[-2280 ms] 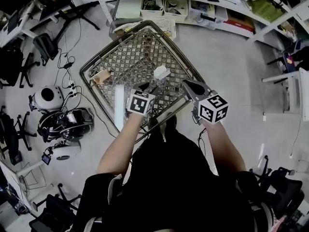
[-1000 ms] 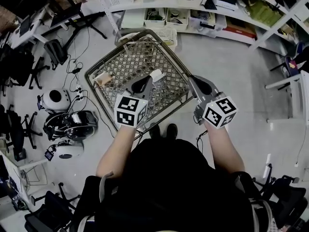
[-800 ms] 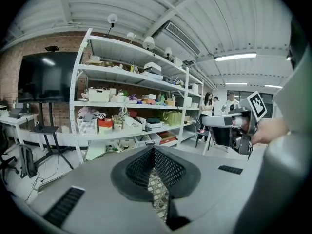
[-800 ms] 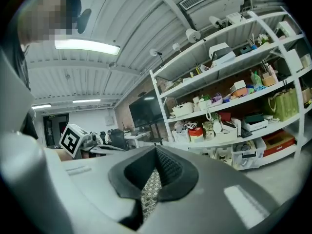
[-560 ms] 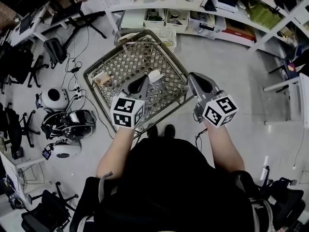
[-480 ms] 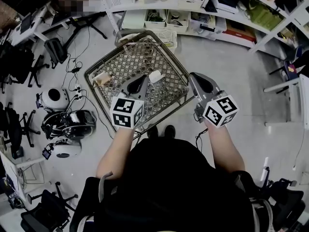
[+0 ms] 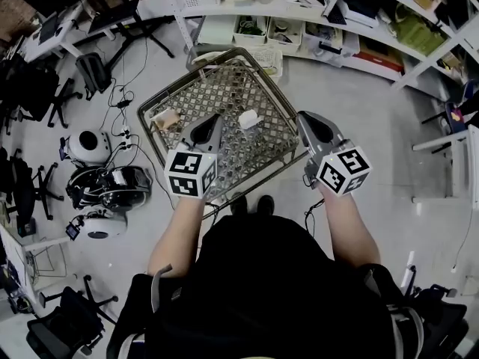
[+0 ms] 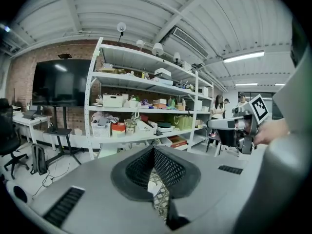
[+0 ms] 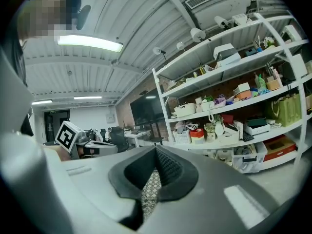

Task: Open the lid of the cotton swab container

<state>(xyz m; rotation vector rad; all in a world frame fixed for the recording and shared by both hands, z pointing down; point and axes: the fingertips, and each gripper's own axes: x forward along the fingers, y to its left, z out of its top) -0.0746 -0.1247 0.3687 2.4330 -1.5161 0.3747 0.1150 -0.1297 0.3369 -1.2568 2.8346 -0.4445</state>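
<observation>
- Cotton swab container (image 7: pixel 248 118), head view: a small white piece with a rounded top. It stands on the square metal table (image 7: pixel 217 88), which has a wire-lattice top and a tubular rim. Whether the lid is open cannot be told.
- Head view: the container sits between the two gripper tips, touches neither, and is nearer the left one. A small tan object (image 7: pixel 166 118) lies at the table's left side.
- Head view: the left gripper (image 7: pixel 212 120) and the right gripper (image 7: pixel 304 118) have smooth grey moulded shells. Each carries a marker cube (image 7: pixel 190 173) printed with black-and-white square codes.
- Left gripper view: the left gripper (image 8: pixel 154 152) has black pads (image 8: pixel 168 167) with a fine grid texture. They are pressed together and hold nothing. The lattice top shows below them.
- Left gripper view: labels on the white metal shelving (image 8: pixel 141 82) are too small to read.
- Right gripper view: the right gripper (image 9: pixel 156 152) has its pads (image 9: pixel 168 172) fully together and empty. The lattice top shows below.
</observation>
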